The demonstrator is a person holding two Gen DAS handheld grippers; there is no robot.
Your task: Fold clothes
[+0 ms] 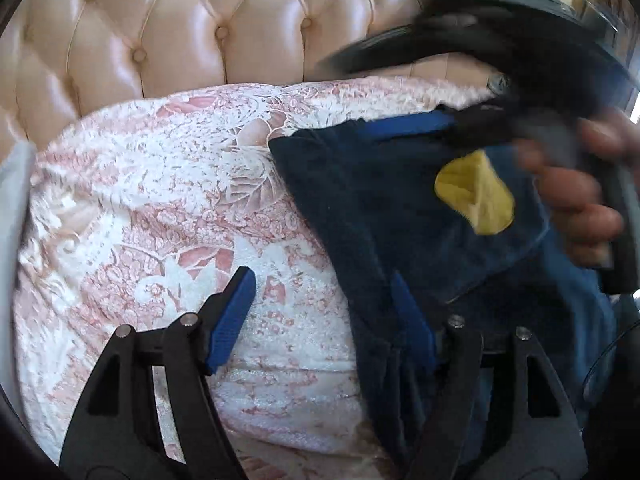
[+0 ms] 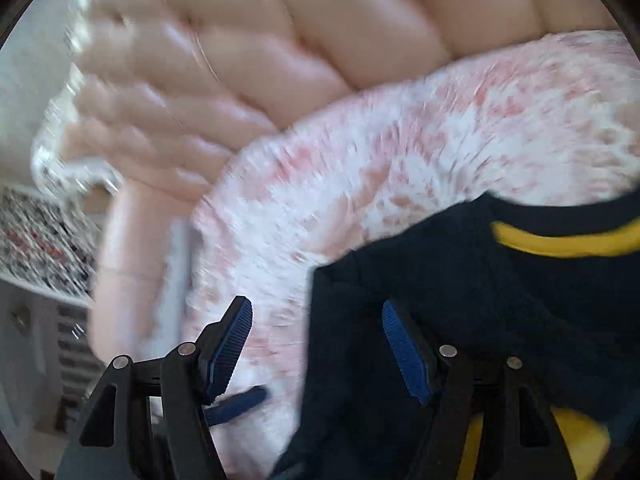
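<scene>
Navy garment (image 1: pixel 380 208) with yellow patch (image 1: pixel 474 198) is lying at the bedspread (image 1: pixel 160 208) edge, near the tufted headboard (image 1: pixel 180 28). Left gripper (image 1: pixel 324 312) and right gripper (image 2: pixel 316 340) are both gaping, gripping nothing, likely lining up for a fold. Left view is catching the right hand (image 1: pixel 580 200); the right view is blurring.

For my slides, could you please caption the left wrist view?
Open left gripper beside a navy garment on a pink floral bedspread.

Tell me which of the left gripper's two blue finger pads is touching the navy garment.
The right-hand pad: it lies against the navy garment, while the left-hand pad is over bare floral bedspread.
</scene>
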